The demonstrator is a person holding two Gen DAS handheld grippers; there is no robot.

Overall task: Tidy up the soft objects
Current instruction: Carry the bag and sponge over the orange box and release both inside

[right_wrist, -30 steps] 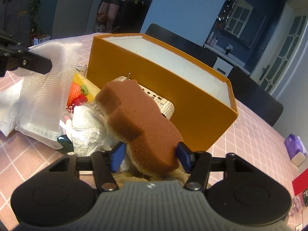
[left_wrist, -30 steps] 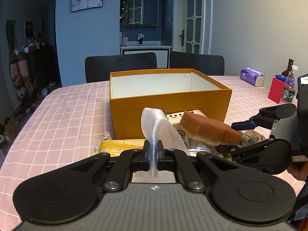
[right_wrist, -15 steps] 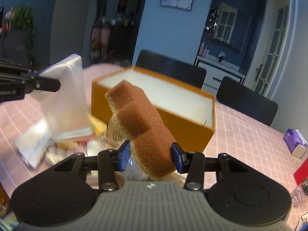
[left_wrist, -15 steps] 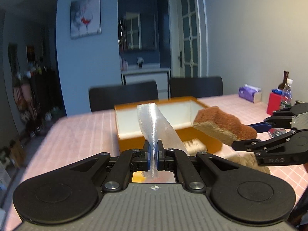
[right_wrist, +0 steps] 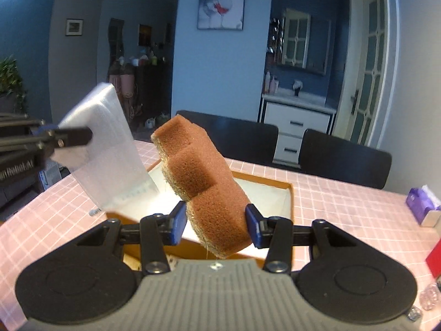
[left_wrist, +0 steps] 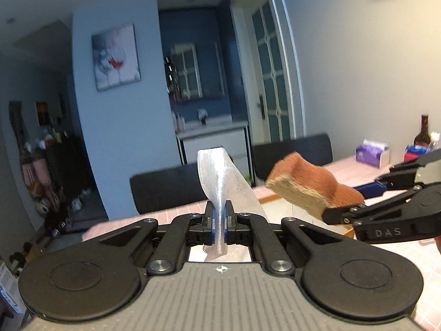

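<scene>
Sponge [right_wrist: 204, 182] and clear plastic bag [right_wrist: 110, 149] now hang above the orange box [right_wrist: 286, 190], lifted off the table clutter (both up together). Right gripper [right_wrist: 216, 222] pinches the sponge; left gripper [left_wrist: 219, 223] is pressed together on the bag. Dropping in looks next.

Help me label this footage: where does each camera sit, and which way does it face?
Left wrist: on the left gripper, facing chairs and a glass door; its fingers pinch a clear plastic bag.
Right wrist: on the right gripper, looking down at the orange box; its fingers squeeze a brown sponge.
Shared: both show bag, sponge, the other gripper.
</scene>
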